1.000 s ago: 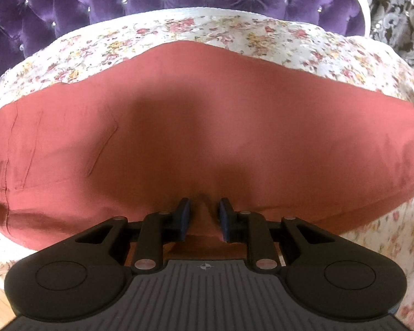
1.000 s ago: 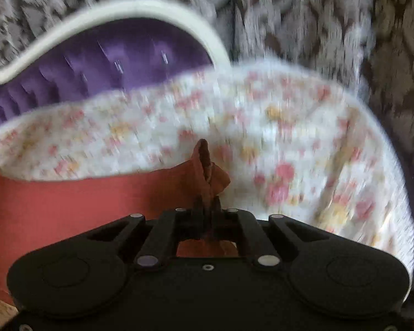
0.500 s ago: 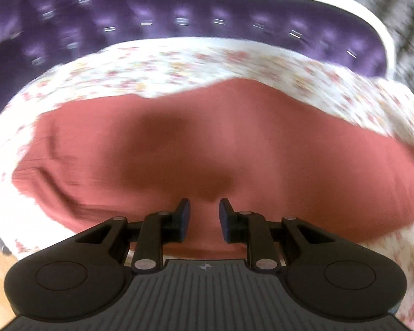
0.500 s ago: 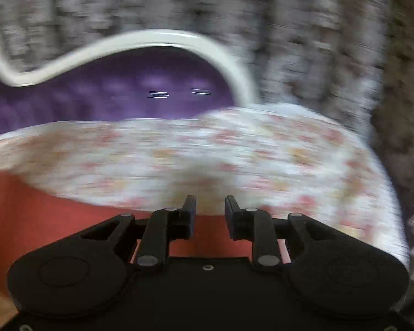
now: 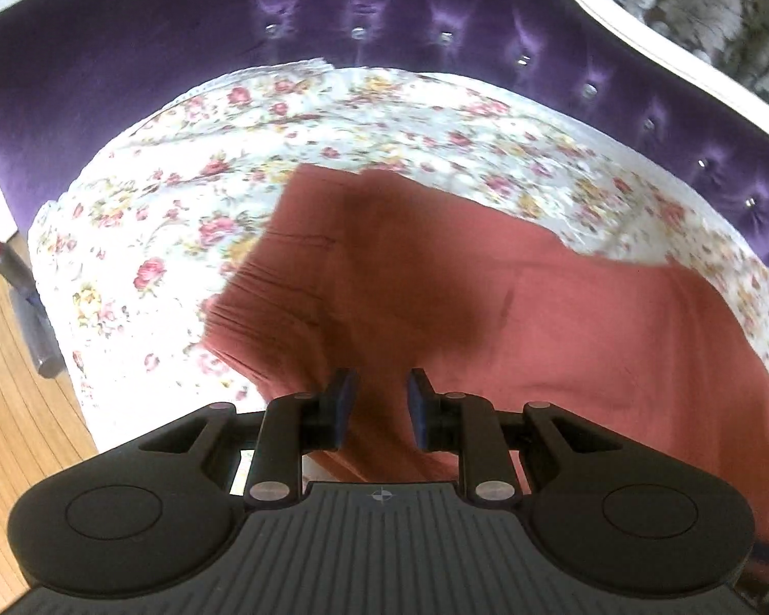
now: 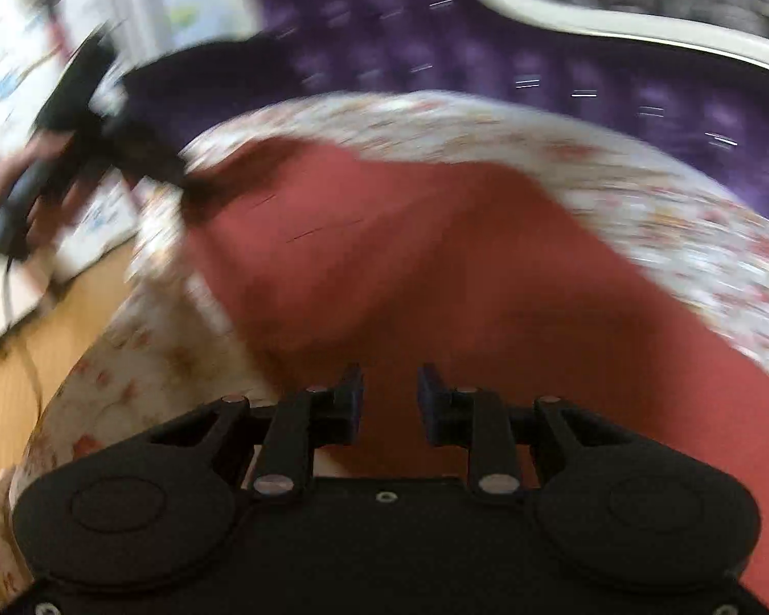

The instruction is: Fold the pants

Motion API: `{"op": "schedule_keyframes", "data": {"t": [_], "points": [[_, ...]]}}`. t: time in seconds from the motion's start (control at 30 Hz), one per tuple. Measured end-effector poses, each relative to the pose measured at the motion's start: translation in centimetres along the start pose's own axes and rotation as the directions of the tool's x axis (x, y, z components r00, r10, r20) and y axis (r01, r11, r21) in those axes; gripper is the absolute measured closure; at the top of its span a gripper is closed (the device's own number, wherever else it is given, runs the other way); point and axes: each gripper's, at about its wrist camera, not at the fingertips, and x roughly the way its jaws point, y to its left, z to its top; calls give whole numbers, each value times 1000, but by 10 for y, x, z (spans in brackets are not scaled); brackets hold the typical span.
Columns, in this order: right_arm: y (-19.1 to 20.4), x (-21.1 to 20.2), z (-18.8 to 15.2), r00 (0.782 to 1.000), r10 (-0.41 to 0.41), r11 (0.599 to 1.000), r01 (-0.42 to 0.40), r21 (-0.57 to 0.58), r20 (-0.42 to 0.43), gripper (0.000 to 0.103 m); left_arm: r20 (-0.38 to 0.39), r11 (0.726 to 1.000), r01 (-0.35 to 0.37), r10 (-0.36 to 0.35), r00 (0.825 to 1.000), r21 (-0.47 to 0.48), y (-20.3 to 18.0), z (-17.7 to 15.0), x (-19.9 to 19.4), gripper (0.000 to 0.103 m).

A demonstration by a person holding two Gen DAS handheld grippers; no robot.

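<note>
A flowery bed sheet [image 5: 143,215] sits by a purple headboard [image 5: 436,25]. The red pants [image 5: 487,307] lie flat there. The left hand-held gripper [image 5: 376,405] and right hand-held gripper [image 6: 388,402] hover narrowly apart, holding nothing. A sloppy pinch might bunch the cloth.

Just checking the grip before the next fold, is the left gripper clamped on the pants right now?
No, the left gripper is open, its fingers apart above the pants.
</note>
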Motion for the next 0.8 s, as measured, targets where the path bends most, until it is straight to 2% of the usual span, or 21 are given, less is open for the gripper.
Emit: {"op": "schedule_keyframes", "data": {"t": [0.07,0.2,0.63,0.7,0.73,0.77,0.8], "points": [[14,15,1,1000,21,998,-22,-57,-20,67,1,1000,10,-10,1000,-18,7,2,1,80],[31,27,0,999,3,992,-8,-128,-33,66,-13,997,36,-37,999,-62,17,6,10,80],[45,34,-2,998,-52,975,44,-219,-28,66,-42,991,1,-7,999,-130,19,0,22,80],[44,36,-2,997,-68,974,62,-219,-20,66,-37,991,-1,-4,999,-131,16,0,24,84],[44,37,-2,997,-74,973,68,-220,-19,68,-25,991,0,-3,1000,-134,16,1,25,102],[43,39,-2,997,-70,975,63,-215,-25,71,-21,990,-1,-2,1000,-141,17,1,26,102],[42,39,-1,998,-65,977,59,-205,-25,86,-19,989,1,-4,1000,-148,17,2,26,102]]}}
